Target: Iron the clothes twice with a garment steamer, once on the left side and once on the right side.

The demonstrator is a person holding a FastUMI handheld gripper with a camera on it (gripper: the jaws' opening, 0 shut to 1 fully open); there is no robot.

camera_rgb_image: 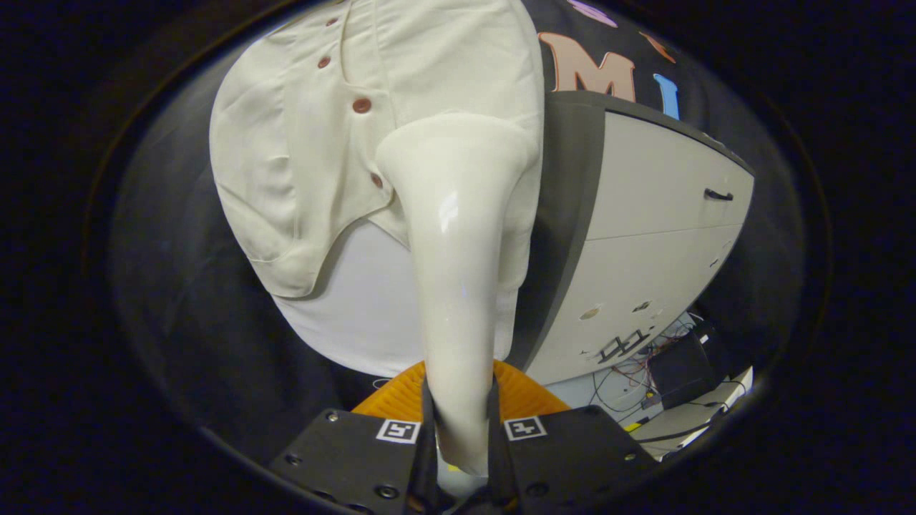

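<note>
Ahead of us hangs a cream shirt with dark red buttons, spread against the black booth wall. It looks soft and light, so we judge it will give and sway under any push. A white undershirt shows below its curved hem. To the right stands a pale cabinet with a dark frame, and loose wires lie near its foot.

Next in size is the garment steamer, a smooth, glossy cream wand. It rises from between the fingers and widens to a flat head that rests against, or just before, the shirt's right side, near the lower buttons; we cannot tell if it touches. The shell looks hard and slippery, and we judge it moderately light.

Smallest and nearest, our gripper is closed around the steamer's narrow handle, both fingers pressing its sides. We think that slim lower handle is the right place to hold, gripped firmly so the slick plastic cannot twist.
</note>
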